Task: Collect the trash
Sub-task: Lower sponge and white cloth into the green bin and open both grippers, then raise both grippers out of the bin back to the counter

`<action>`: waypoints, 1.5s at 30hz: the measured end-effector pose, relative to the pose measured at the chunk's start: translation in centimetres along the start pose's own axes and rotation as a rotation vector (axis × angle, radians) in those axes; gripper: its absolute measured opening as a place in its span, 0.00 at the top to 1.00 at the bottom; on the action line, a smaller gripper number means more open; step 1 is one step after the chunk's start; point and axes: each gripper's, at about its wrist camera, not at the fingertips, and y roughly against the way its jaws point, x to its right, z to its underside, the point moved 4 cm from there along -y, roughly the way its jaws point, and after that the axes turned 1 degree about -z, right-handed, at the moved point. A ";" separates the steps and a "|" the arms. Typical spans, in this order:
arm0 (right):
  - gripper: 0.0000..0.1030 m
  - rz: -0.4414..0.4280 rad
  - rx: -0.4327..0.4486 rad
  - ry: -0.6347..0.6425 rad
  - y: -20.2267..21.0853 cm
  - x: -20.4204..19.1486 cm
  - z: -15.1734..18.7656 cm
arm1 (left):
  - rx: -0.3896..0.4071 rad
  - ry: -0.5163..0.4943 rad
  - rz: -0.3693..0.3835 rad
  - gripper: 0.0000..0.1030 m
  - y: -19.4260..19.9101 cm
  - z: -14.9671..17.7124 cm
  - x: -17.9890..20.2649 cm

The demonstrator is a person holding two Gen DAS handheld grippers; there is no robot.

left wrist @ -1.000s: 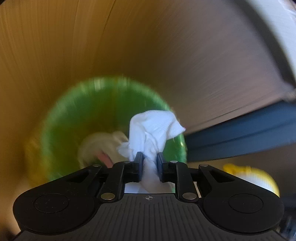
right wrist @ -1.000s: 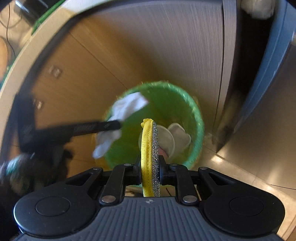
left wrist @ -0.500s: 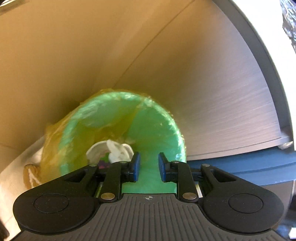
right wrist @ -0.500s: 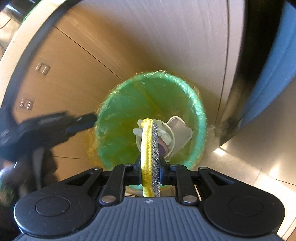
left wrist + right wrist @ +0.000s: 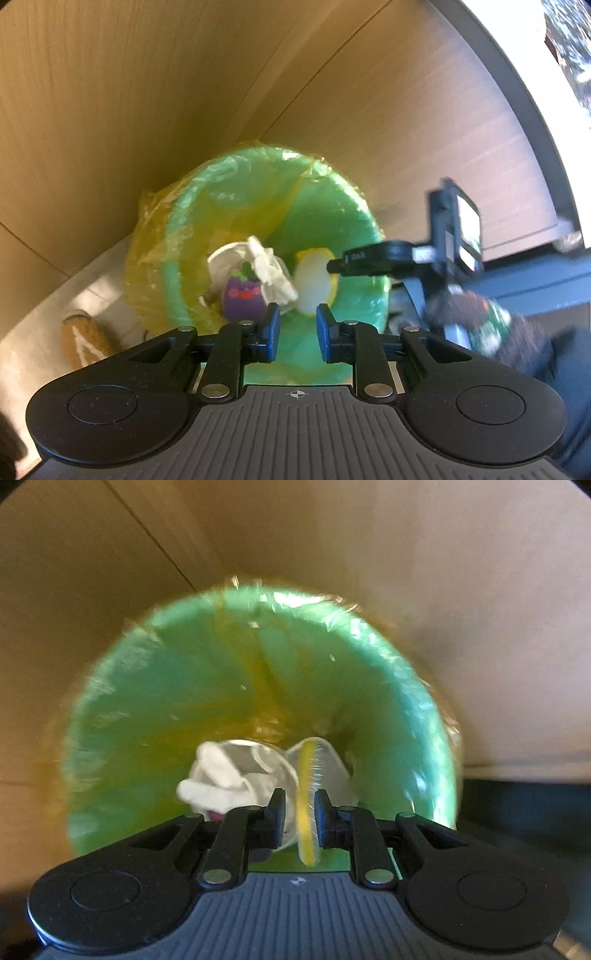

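Below us, the green bin [image 5: 343, 221] stands on the floor against wooden cabinet fronts [image 5: 129, 92], lined with a clear yellowish bag [image 5: 147, 236]. Our left gripper [image 5: 295, 334] hangs above its near rim with the blue pads spread and nothing between them. At the bottom of the bin we see a crumpled white tissue [image 5: 271, 271], a white paper cup [image 5: 225, 258] and a small purple toy [image 5: 243, 297] with a smiling face, all lying together.

Our right gripper [image 5: 299, 818] points straight down into the bin [image 5: 147, 701]. Its jaws are opening, and the yellow sponge [image 5: 306, 812] sits on edge in the gap, no longer squeezed; the picture is blurred there. From the left camera the same sponge [image 5: 314, 277] shows just under the right gripper's tip [image 5: 334, 265], inside the bin mouth. A gloved hand [image 5: 480, 317] holds that gripper at the right edge. A brown object [image 5: 86, 339] lies on the floor left of the bin; we cannot tell what it is.
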 end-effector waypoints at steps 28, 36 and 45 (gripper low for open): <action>0.38 -0.158 0.583 -0.046 30.3 -5.7 0.8 | 0.246 -0.409 -0.265 0.76 15.6 -11.6 11.6; 0.36 -0.144 0.710 -0.051 36.4 -7.3 -1.4 | 0.290 -0.503 -0.272 0.76 18.0 -15.6 12.8; 0.36 -0.114 0.720 0.013 36.8 -12.0 -4.7 | 0.321 -0.499 -0.268 0.76 18.8 -21.0 10.4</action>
